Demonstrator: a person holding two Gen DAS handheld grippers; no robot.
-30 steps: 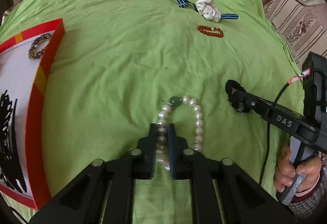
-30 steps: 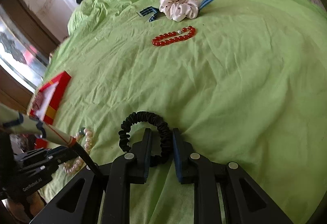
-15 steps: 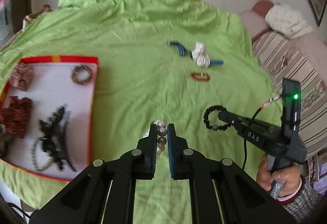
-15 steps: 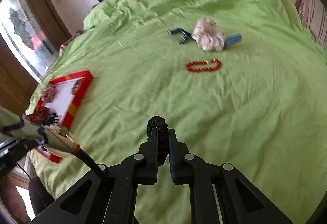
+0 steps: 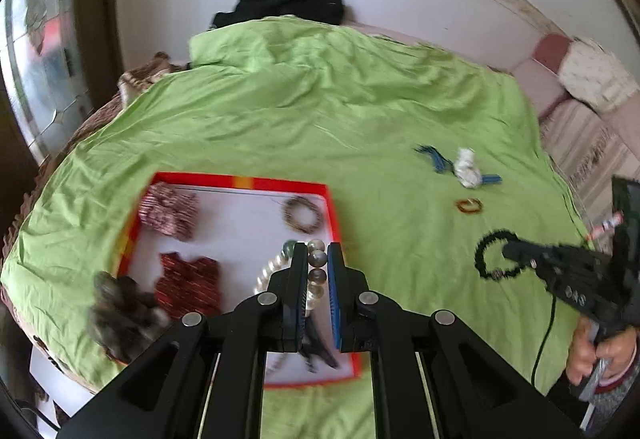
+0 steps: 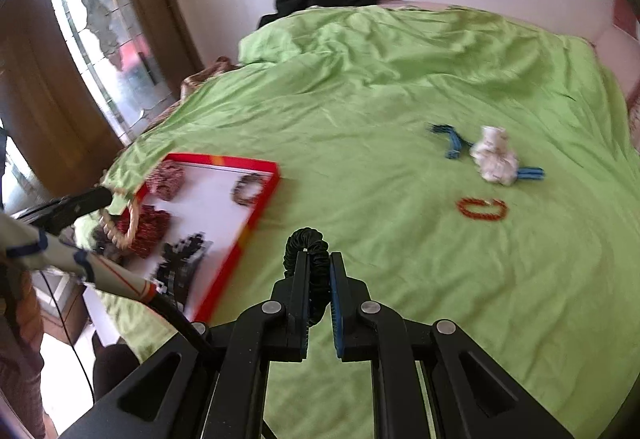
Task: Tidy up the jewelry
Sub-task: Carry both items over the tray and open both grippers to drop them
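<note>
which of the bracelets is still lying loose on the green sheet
The red bead bracelet, below the white scrunchie. The pearl bracelet is clamped in the left gripper, and the brown bracelet lies in the red tray.

A bedroom in a home. A bed point(image 5: 320, 127) under a green sheet fills it. A pillow point(image 5: 592, 75) lies far right, a window point(image 6: 108, 51) left.

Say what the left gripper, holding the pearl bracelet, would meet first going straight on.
Probably the white floor of the red-rimmed tray: the left gripper, shut on the white pearl bracelet, aims down into it. Depth is unclear.
</note>
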